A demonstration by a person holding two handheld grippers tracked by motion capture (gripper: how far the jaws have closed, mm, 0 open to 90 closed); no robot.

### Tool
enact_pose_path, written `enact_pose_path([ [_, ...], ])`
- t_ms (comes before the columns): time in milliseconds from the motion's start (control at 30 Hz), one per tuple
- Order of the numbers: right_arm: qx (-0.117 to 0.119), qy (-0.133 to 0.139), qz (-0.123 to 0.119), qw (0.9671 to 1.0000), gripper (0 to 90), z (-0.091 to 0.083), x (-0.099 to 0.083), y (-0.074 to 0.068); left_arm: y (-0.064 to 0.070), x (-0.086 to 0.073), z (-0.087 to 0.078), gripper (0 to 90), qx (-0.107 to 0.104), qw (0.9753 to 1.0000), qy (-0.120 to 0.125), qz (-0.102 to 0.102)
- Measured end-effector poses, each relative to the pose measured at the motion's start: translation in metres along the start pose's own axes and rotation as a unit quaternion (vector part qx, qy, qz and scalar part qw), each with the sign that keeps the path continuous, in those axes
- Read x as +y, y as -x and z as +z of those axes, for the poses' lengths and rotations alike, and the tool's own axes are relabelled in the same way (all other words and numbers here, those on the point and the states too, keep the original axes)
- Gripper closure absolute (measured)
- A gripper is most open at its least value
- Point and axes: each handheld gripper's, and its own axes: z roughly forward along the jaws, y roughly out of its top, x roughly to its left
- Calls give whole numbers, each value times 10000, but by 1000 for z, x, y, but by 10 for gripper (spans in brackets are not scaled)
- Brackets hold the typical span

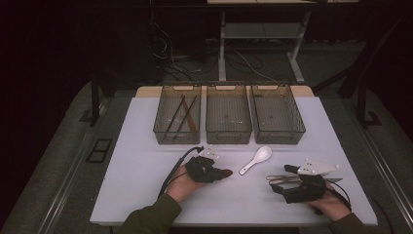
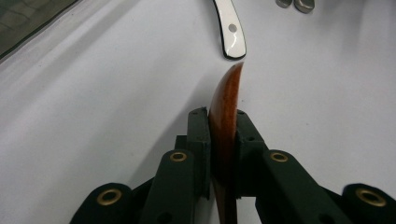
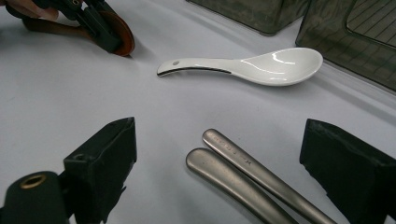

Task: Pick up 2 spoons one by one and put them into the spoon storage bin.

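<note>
Wooden spoon (image 2: 225,112) sits clamped in left gripper (image 2: 223,135) jaws, tip near the white spoon (image 3: 261,65). Right gripper (image 3: 219,154) jaws gape wide astride two metal handles (image 3: 243,172).

Two black grippers, one in each hand – left gripper (image 1: 225,172) and right gripper (image 1: 278,184). Thick black jaws with small brass rings at the joints. A grey three-cornered plate (image 1: 319,168) with white dots on top. A black cable (image 1: 175,168) trailing behind. Olive green sleeves (image 1: 151,217) on both arms.
</note>
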Motion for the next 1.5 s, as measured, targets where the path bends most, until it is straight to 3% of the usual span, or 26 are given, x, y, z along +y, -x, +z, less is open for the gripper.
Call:
enact_pose_path([
  [467,8,8,5,10000,107,0,0,0,1,1,-1,803,17,10000,-1,-17],
  [1067,11,0,5,10000,107,0,0,0,-5,9,-16,803,91,9991,417,-88],
  [1500,13,5,24,10000,106,0,0,0,-14,25,-21,802,110,9982,593,-54],
])
